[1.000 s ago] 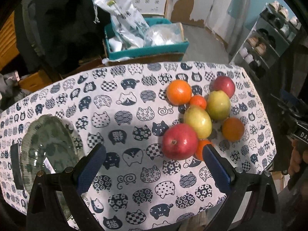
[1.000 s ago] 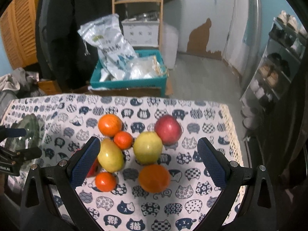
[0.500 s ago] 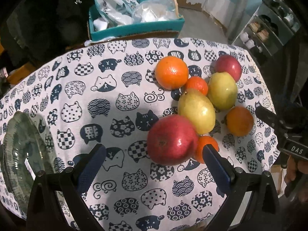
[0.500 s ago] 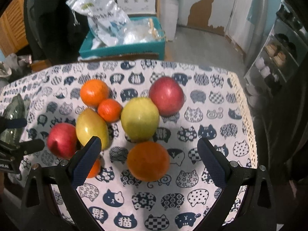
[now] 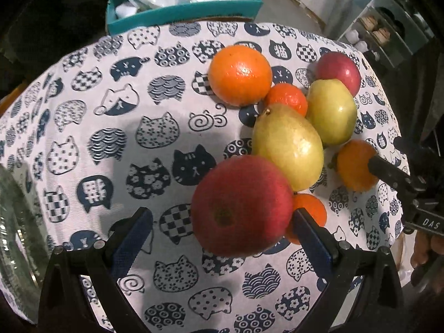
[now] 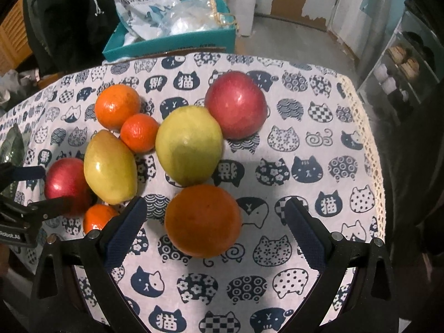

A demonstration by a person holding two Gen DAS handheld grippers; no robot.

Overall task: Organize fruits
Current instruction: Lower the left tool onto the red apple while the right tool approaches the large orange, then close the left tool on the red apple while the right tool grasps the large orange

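Several fruits lie clustered on a cat-print tablecloth (image 5: 111, 138). My left gripper (image 5: 222, 233) is open around a red apple (image 5: 241, 205), which sits between its blue pads, nearer the right pad. Behind it lie a yellow pear (image 5: 288, 147), a green apple (image 5: 331, 111), a big orange (image 5: 240, 75), small tangerines (image 5: 285, 101) and a second red apple (image 5: 338, 70). My right gripper (image 6: 213, 227) is open around an orange (image 6: 202, 220). In that view the green apple (image 6: 188, 144), pear (image 6: 109, 166) and red apple (image 6: 236, 104) lie beyond.
A glass plate (image 5: 14, 236) sits at the table's left edge. A teal box (image 6: 172, 38) with plastic bags stands behind the table. A shoe shelf (image 6: 402, 63) is at the right. The table's right edge (image 6: 371, 152) is near.
Both grippers have moved forward and down toward the fruit. The red apple now sits between the left fingers and the orange between the right fingers. The fruits have not moved.
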